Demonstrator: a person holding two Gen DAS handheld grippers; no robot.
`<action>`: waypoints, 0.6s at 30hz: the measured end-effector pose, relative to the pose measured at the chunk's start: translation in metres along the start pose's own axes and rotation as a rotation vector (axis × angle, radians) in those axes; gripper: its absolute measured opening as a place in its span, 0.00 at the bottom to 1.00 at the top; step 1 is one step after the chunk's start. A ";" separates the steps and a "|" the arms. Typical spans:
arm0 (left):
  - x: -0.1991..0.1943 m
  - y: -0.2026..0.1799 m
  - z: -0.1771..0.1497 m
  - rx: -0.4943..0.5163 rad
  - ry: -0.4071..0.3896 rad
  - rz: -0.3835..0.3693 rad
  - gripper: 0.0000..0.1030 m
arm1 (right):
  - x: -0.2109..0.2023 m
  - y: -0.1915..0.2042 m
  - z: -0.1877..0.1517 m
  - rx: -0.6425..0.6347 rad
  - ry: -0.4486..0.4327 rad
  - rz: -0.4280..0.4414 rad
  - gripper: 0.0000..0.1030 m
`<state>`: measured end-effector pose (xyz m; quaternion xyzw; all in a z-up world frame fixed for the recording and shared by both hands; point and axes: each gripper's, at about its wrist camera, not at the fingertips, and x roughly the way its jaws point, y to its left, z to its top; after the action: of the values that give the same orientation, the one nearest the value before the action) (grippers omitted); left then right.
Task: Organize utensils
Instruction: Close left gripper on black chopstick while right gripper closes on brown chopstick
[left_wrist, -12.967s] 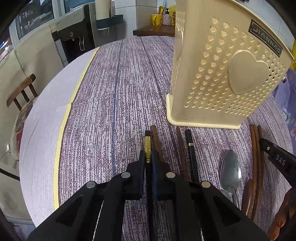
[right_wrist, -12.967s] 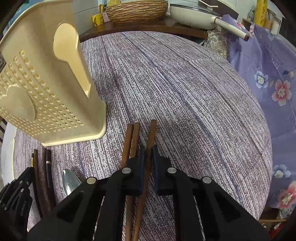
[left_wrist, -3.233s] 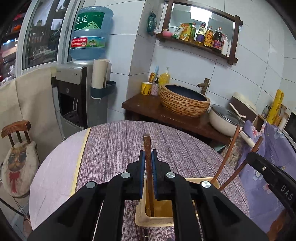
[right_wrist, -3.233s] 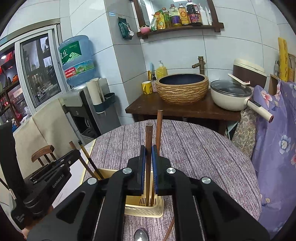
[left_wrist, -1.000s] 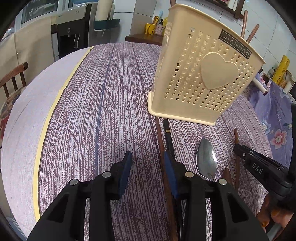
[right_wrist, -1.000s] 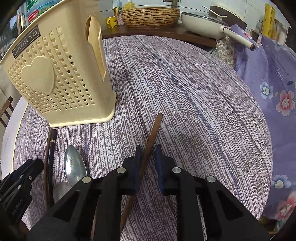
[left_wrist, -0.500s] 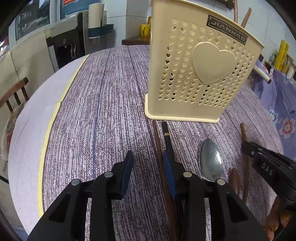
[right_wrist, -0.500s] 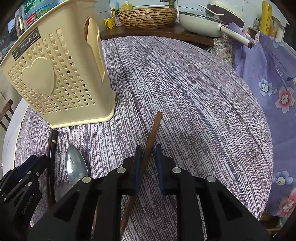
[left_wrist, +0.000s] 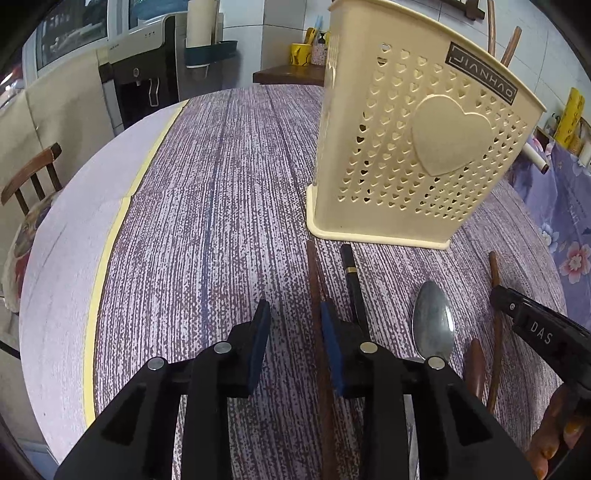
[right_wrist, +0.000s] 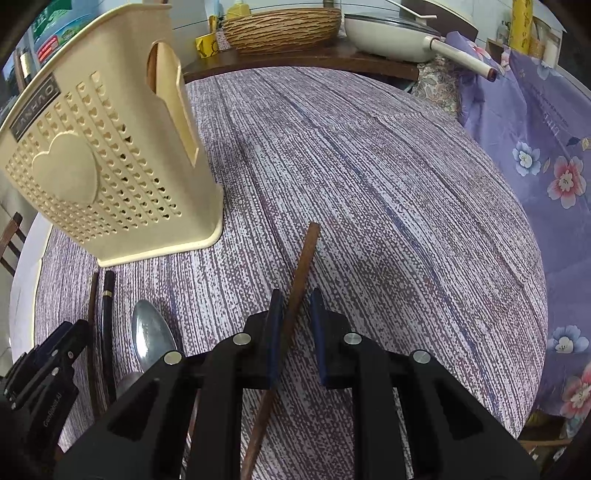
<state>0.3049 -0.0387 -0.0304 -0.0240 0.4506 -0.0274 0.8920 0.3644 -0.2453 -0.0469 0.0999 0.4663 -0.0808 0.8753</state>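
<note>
On the purple counter (right_wrist: 388, 184), my right claw (right_wrist: 295, 314) sits spread around a brown wooden chopstick (right_wrist: 301, 269); my left claw (left_wrist: 293, 325) is spread too. Next I pinch, then lift it into the cream plastic basket (right_wrist: 110, 166).

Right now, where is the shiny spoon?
The spoon lies on the table in front of the cream basket, between the black chopstick and a brown one.

Left hand-held gripper (left_wrist: 293, 325) spread wide — right hand-held gripper (right_wrist: 296, 308) parted narrowly.
</note>
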 end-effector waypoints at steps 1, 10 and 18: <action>0.001 -0.002 0.001 0.000 -0.001 0.007 0.29 | 0.001 0.000 0.002 0.007 0.002 -0.002 0.16; 0.017 -0.008 0.020 0.034 0.012 0.055 0.26 | 0.010 0.002 0.015 0.033 0.010 -0.012 0.10; 0.018 -0.002 0.024 0.009 0.020 0.056 0.07 | 0.012 0.006 0.017 0.031 0.004 -0.009 0.09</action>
<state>0.3350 -0.0411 -0.0308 -0.0073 0.4599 -0.0047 0.8879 0.3863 -0.2439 -0.0467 0.1116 0.4671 -0.0918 0.8723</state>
